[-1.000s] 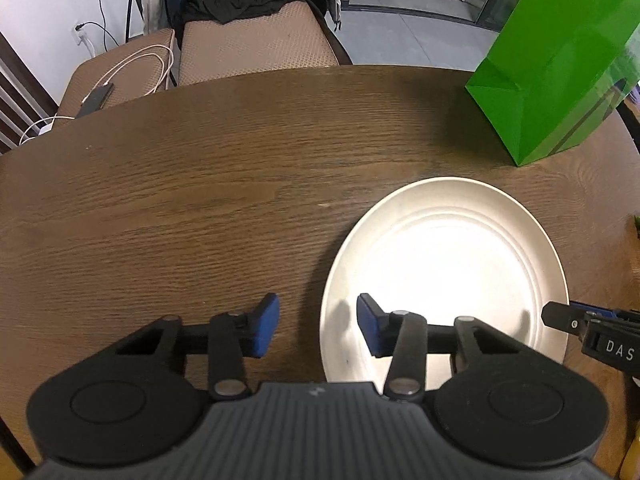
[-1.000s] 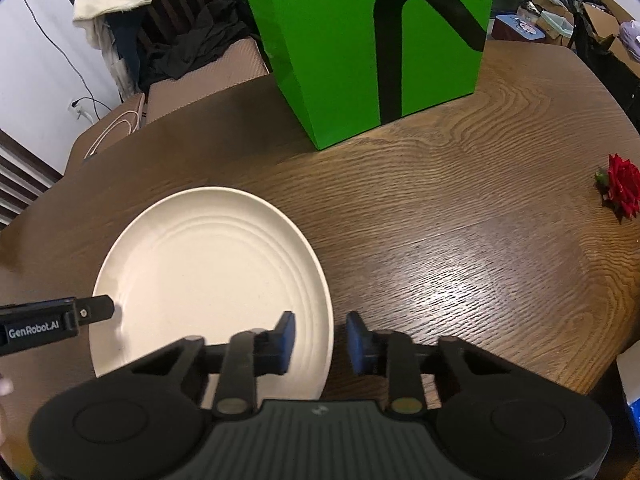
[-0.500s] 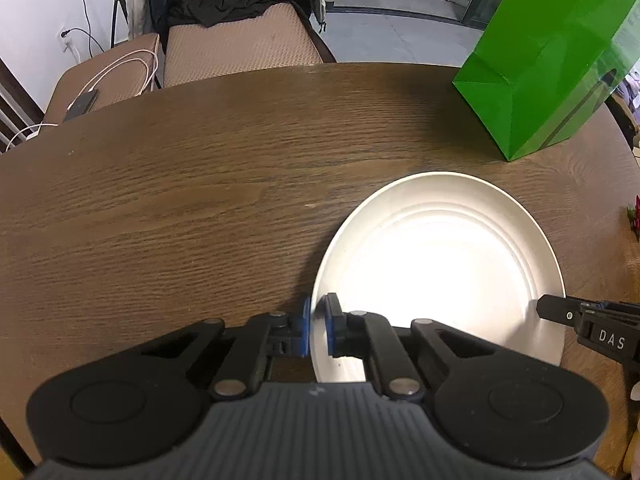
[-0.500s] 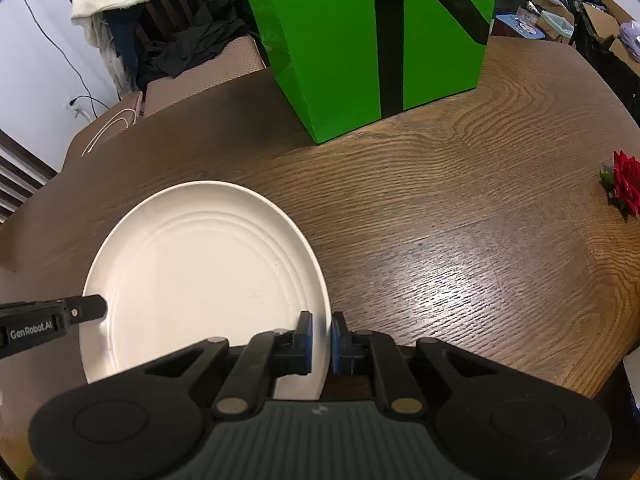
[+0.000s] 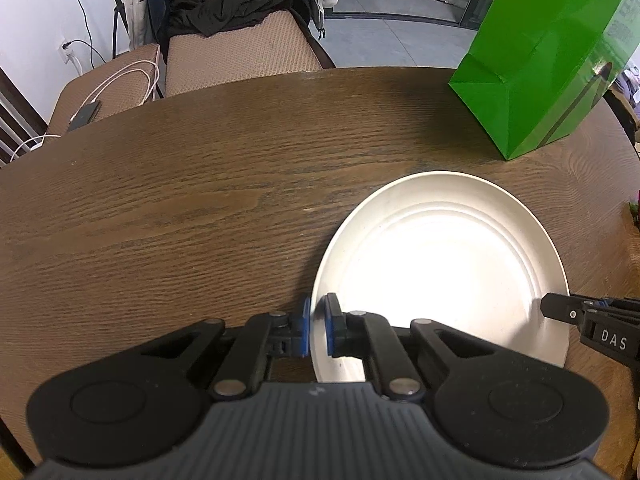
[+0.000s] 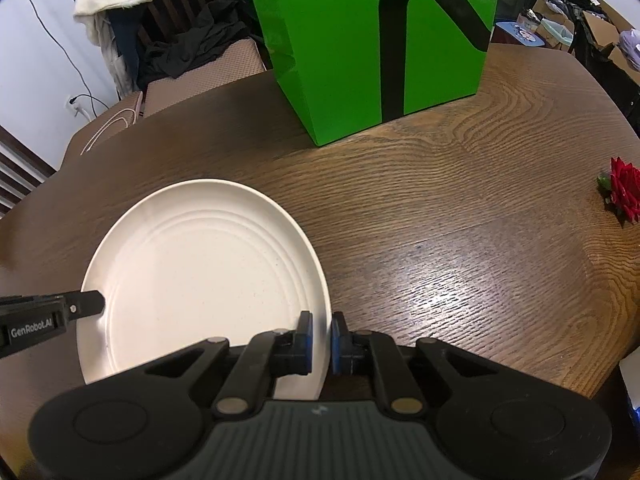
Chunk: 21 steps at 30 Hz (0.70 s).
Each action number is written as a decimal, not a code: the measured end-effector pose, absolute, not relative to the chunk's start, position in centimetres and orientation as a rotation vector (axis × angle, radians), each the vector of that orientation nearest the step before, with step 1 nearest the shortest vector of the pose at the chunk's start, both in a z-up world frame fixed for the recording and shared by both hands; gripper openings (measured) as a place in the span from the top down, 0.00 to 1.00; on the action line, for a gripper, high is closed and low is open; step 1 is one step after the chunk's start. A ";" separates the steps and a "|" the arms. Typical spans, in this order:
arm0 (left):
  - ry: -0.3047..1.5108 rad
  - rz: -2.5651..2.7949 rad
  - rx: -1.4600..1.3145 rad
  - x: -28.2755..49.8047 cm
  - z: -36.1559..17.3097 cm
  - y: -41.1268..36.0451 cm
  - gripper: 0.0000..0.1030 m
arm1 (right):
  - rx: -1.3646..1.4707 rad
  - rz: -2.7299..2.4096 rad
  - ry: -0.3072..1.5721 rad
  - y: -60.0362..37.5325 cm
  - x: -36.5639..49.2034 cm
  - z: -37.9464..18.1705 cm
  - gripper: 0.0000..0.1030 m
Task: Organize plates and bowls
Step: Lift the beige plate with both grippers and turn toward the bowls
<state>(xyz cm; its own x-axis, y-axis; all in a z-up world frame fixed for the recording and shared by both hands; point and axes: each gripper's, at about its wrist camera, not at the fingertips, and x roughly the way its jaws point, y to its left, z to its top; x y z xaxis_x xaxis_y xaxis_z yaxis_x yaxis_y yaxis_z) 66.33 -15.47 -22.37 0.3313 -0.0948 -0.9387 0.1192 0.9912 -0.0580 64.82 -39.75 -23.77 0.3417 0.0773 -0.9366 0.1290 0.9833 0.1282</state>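
Round white ridged plate (image 5: 440,264) is lying on the brown wooden table (image 5: 180,208), near a green paper bag (image 6: 372,40); left gripper (image 5: 318,326) and right gripper (image 6: 322,338) are pinching its opposite rims.

plate (image 5: 440,264): cream white, plain, faint concentric ridges, fine dark speckles
table (image 6: 460,216): mid-brown wood, strong wavy grain
paper bag (image 6: 376,40): bright green, broad black arch-shaped stripe on one face
left gripper (image 5: 317,326): black body, blue pads
right gripper (image 6: 322,338): black body, blue pads
rose (image 6: 624,190): deep red bloom, green leaves
chair cushions (image 5: 236,54): tan, fine woven mesh pattern
cable (image 5: 124,80): white
clothing on chair (image 5: 224,8): black
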 end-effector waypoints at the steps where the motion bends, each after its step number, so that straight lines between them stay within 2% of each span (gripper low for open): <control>1: 1.223 -0.140 0.024 66.3 -22.3 -15.5 0.92 | 0.190 -0.033 1.222 -39.7 64.8 -23.7 0.92; 21: 1.184 -0.133 0.023 65.4 -20.0 -15.5 0.92 | 0.142 0.007 1.195 -39.5 63.6 -21.5 0.92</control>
